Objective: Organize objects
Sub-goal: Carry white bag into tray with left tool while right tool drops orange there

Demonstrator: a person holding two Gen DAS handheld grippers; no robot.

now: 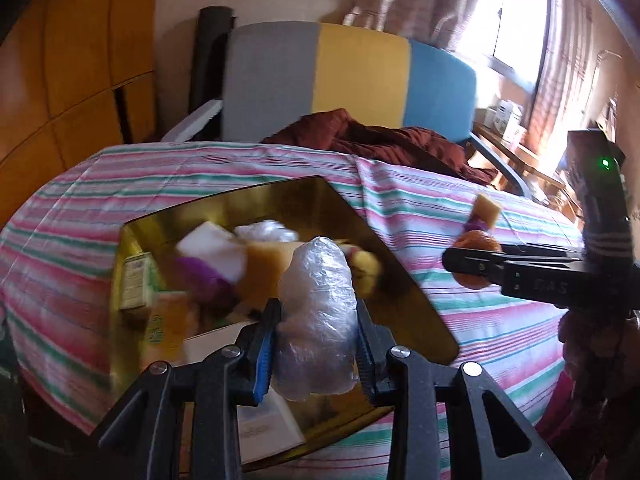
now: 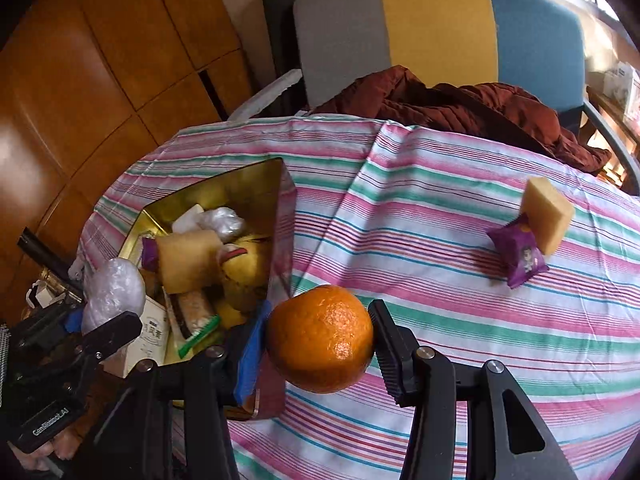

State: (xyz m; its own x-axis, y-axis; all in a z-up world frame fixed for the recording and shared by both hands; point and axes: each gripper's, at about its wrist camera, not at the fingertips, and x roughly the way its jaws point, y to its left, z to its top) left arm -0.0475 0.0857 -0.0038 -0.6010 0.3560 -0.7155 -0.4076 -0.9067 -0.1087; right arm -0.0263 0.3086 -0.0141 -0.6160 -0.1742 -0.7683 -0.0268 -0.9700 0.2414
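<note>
Striped tablecloth point(image 2: 440, 240), crowded gold tin point(image 2: 256, 184), jaws clamping orange point(image 2: 320, 340), wrapped bundle point(image 1: 316, 312).

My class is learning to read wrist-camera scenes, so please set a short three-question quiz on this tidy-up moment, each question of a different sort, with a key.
1. True or false: the right claw holds an orange.
2. Multiple choice: the left claw grips
A. a plastic-wrapped bundle
B. a purple snack packet
C. a yellow sponge block
3. Fill in: the purple snack packet and the yellow sponge block lie outside the gold box, on the striped ____.

Key
1. True; the orange sits between both jaws, above the cloth.
2. A; it is held over the gold box.
3. Tablecloth; they lie touching each other, toward the far right.
</note>
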